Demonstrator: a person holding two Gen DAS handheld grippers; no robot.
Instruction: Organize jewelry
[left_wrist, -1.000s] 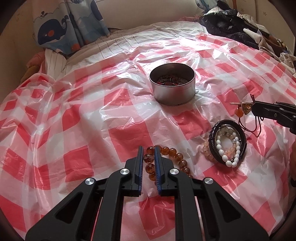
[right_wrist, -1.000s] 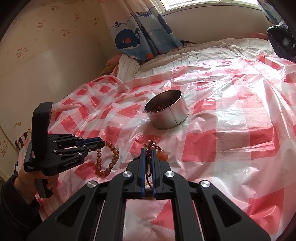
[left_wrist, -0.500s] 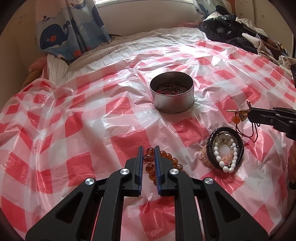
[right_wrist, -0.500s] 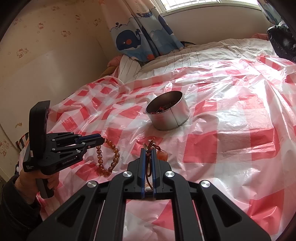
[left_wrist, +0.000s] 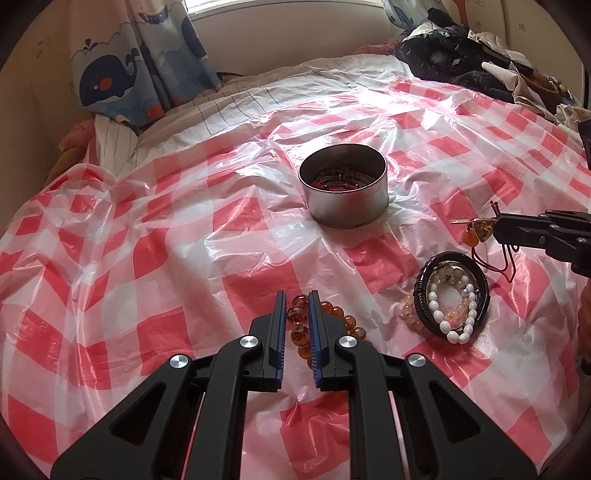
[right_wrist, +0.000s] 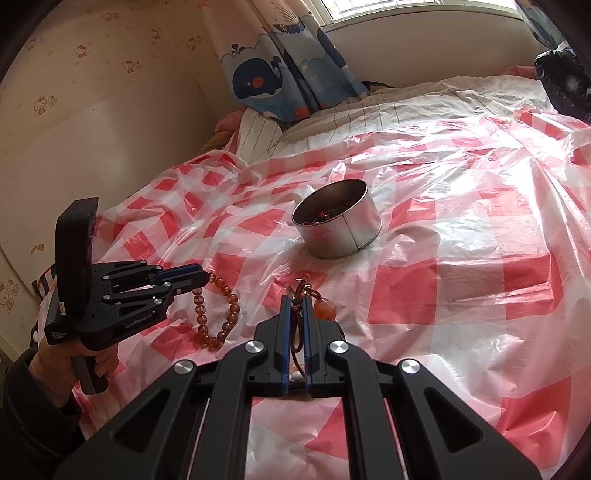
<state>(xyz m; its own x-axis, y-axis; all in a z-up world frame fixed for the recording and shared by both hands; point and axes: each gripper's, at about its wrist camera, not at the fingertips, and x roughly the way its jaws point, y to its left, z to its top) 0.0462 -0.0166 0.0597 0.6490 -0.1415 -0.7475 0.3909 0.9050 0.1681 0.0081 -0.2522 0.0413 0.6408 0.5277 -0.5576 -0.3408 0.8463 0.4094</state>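
Left hand-held gripper (left_wrist: 297, 314): jaws closed to a narrow gap on the amber round-bead bracelet (right_wrist: 216, 314), pinched near one end so the rest of the loop hangs free above the red-and-white checked plastic sheet (left_wrist: 184, 229) covering the bed. Right hand-held gripper (right_wrist: 295, 306): jaws nearly together on a dark red cord carrying an orange stone pendant (right_wrist: 324, 309), the pendant sitting just beyond the fingertips, cord trailing below. Both pieces look lifted, probably for carrying to the round silver metal tin (left_wrist: 345, 184), which stands ahead, well apart from both grippers and already holding dark red items. A cluster of bracelets (left_wrist: 451, 295) (black braided band, white beads, pale peach beads) lies on the sheet, not yet collected.
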